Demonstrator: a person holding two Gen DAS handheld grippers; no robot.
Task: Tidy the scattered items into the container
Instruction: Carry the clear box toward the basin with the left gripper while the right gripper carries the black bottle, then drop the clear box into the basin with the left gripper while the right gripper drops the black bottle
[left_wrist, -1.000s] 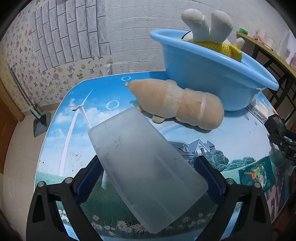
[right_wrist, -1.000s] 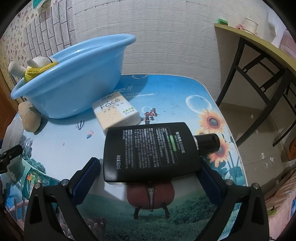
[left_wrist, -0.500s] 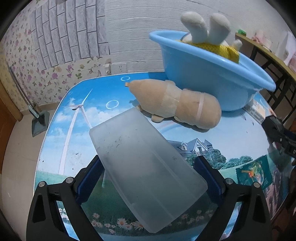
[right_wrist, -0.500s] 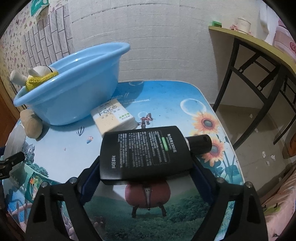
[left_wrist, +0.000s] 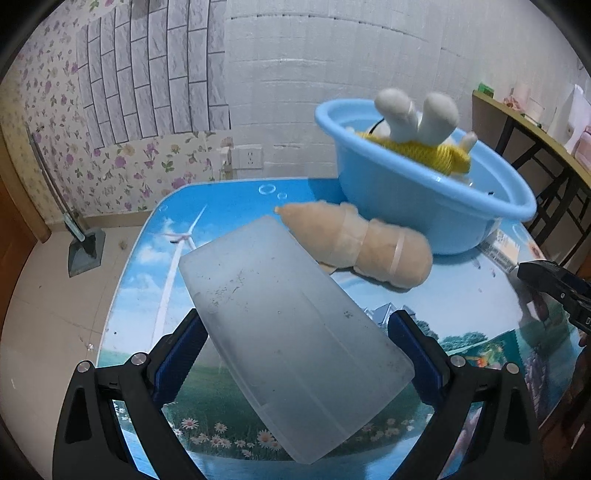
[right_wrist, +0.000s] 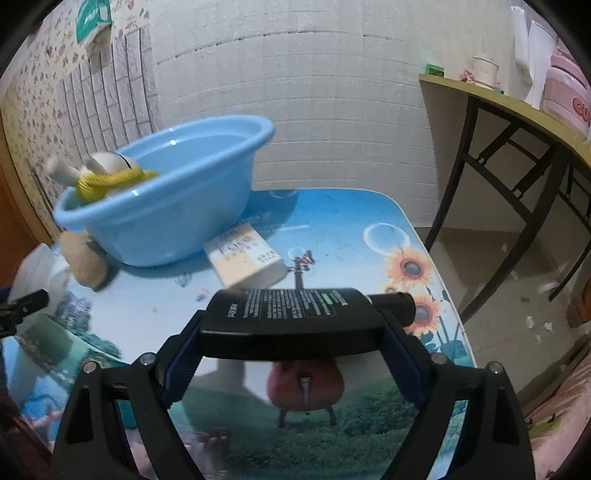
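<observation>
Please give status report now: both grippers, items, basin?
Left hand-held gripper shut on frosted box. Right shut on black bottle. Blue basin ahead, path clear.

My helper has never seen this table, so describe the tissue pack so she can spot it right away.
Find the big blue basin on the picture-printed table. The tissue pack lies flat on the table right at the basin's foot, on the side away from the tan plush toy. It is the only pale, boxy packet with printed lettering; its neighbours are soft toys or a black bottle.

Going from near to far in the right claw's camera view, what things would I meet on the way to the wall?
Black bottle held in the right claw → tissue pack → blue basin.
</observation>
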